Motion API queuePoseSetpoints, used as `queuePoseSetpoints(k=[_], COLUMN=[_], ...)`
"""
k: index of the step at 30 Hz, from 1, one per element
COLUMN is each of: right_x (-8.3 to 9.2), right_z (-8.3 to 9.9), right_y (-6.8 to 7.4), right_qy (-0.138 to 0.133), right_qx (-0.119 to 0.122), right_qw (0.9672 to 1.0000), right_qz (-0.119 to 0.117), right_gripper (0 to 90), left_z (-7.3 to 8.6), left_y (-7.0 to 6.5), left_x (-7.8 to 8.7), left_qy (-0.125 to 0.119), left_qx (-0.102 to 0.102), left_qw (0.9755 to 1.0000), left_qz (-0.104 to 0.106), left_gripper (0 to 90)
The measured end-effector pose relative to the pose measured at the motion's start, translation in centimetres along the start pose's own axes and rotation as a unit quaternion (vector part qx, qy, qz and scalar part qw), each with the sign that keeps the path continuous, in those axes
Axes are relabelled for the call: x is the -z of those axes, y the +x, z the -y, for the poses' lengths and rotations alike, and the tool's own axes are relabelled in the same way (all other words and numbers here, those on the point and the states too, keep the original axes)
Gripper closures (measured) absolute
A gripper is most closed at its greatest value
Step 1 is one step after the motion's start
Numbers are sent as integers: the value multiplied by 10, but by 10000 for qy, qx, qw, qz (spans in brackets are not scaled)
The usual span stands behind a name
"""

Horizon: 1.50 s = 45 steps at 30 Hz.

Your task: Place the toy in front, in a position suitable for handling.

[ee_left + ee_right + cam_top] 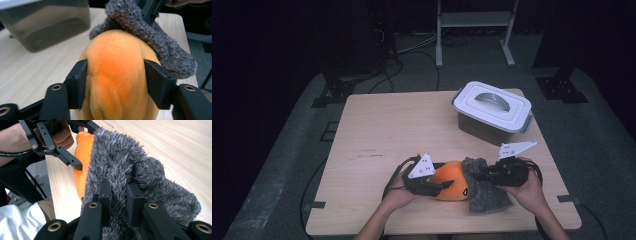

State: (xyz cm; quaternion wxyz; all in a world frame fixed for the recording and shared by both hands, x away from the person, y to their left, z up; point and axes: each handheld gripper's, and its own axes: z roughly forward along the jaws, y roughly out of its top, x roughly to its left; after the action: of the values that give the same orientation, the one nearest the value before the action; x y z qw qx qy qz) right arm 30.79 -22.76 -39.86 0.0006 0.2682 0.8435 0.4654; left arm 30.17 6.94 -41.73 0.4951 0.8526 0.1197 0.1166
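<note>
Grippers at lower centre of the high view. Left gripper clamped on orange plush toy, pads pressing both its sides. Right gripper pinched tight on fuzzy grey cloth draped over the toy's right end. Lidded grey storage box farther back, upper right on wooden table.

Plush toy near table front edge, fuzzy cloth draped over its right end, lidded box behind

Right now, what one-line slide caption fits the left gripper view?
Left gripper clamps an orange plush toy while a grey fuzzy sock drapes over its far end.
</note>
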Motion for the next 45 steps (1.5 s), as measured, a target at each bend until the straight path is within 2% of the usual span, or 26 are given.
queuePoseSetpoints(k=[3,5,6,7,9,10,11,13,18,20,22,23,24,27,31,33,35,38,40,42,43,44,45], right_x=[-6,-7,-8,-9,-9,-9,-8,-8,-5,-4,-1,1,7,7,-7,-9,-8,-6,-2,3,3,5,4], right_z=[3,3,2,2,1,1,2,3,21,26,26,24,18,10,9,13,17,28,25,17,17,7,5], right_y=[1,3,5,7,8,8,7,5,-11,-17,-18,-18,-14,-6,-2,-6,-11,-20,-18,-13,-13,-5,-3], right_qy=[91,123,118,126,153,163,157,162,420,442,398,315,95,-78,159,212,357,512,407,164,164,-26,-30], right_qx=[5,61,114,147,201,194,179,174,-103,-251,-272,-285,-252,-177,-65,-172,-218,-418,-406,-323,-323,-187,-138], right_qw=[9999,9998,9996,9996,9996,9996,9997,9997,9991,9987,9988,9991,9996,9996,9995,9991,9990,9977,9983,9992,9992,9995,9996], right_qz=[-121,-167,-212,-215,-145,-116,-111,-92,46,14,-1,-29,-91,-221,-255,-315,-172,-137,-140,-189,-189,-241,-260], right_gripper=[762,762,762,762,763,765,767,770,778,779,779,779,779,778,775,774,773,774,774,773,773,773,773], left_z=[-2,-3,-6,-6,-4,-4,-2,-2,7,9,9,9,7,6,8,9,9,10,8,7,6,3,3], left_y=[4,5,6,5,2,2,3,4,10,10,10,9,8,6,9,10,12,11,10,8,6,3,3], left_x=[5,6,7,6,5,5,5,6,12,13,14,13,13,11,12,13,13,13,12,12,11,9,9], left_qy=[68,22,-63,22,128,128,118,130,103,64,54,64,82,74,79,89,94,81,99,116,101,120,148], left_qx=[121,190,323,261,50,50,126,152,309,341,353,351,333,256,350,369,439,454,419,385,352,270,245], left_qw=[9998,9997,9993,9995,9999,9999,9998,9997,9992,9991,9990,9990,9990,9992,9990,9990,9987,9986,9987,9988,9990,9993,9993], left_qz=[132,134,162,184,93,93,128,129,219,245,256,276,294,309,258,242,250,266,267,280,265,241,245], left_gripper=[292,239,238,256,352,373,386,400,392,384,373,373,364,362,357,356,353,347,337,335,335,325,319])
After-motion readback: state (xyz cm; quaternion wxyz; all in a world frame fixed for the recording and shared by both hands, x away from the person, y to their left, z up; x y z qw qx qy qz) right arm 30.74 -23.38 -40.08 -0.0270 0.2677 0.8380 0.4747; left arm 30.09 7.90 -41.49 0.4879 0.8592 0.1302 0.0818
